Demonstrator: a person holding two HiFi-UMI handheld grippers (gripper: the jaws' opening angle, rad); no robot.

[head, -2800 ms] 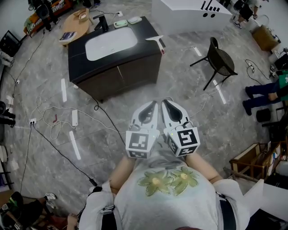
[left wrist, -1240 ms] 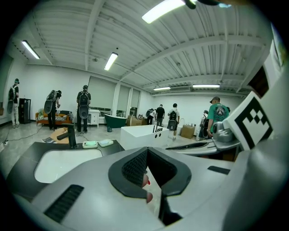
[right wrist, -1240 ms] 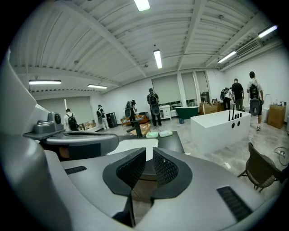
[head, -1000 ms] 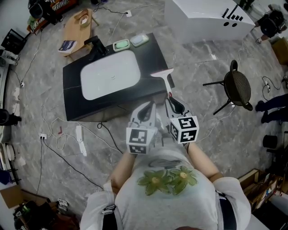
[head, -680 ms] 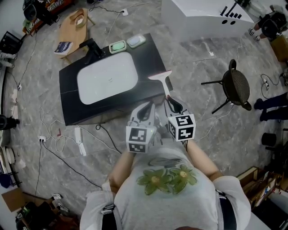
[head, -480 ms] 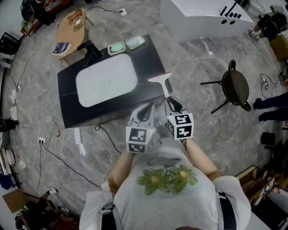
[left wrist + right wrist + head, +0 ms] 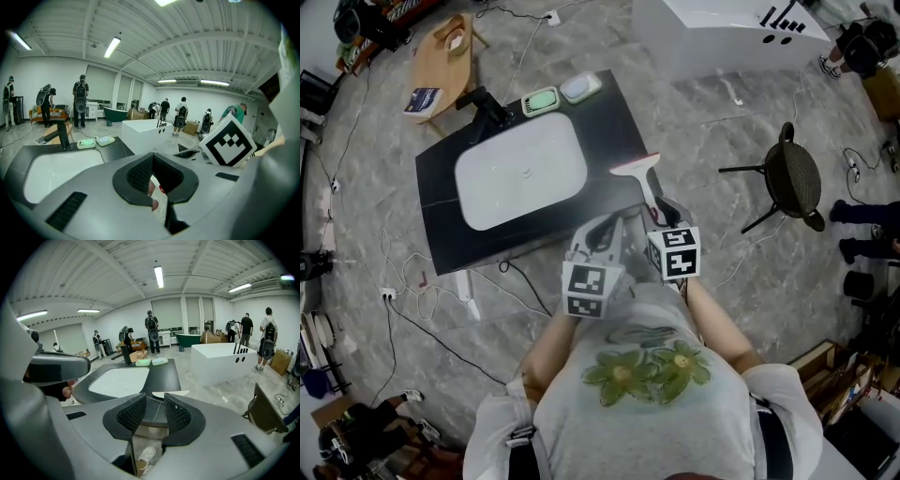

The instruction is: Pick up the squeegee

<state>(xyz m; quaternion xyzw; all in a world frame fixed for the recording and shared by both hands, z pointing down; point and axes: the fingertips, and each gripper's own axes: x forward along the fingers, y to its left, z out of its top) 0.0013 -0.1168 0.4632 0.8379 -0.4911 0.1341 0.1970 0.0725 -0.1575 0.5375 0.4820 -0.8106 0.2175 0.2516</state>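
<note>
1. The squeegee (image 7: 637, 171) lies at the near right corner of the counter (image 7: 614, 112). Its handle points at me, handy for a head-on grab.
2. My right gripper (image 7: 662, 210) hovers just short of that handle. Its jaws have just been opening and stand wide with nothing between them, lined up to straddle it.
3. My left gripper (image 7: 604, 225) hangs alongside, closed and empty, out of the way.

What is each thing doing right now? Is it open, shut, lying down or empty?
Squeegee: lying flat at the edge of the counter, not gripped.
Right gripper: jaws just opened and apart, with nothing pressed between the pads.
Left gripper: shut, holding nothing.
Sink: empty.
Chair: standing upright with nobody on it.
</note>
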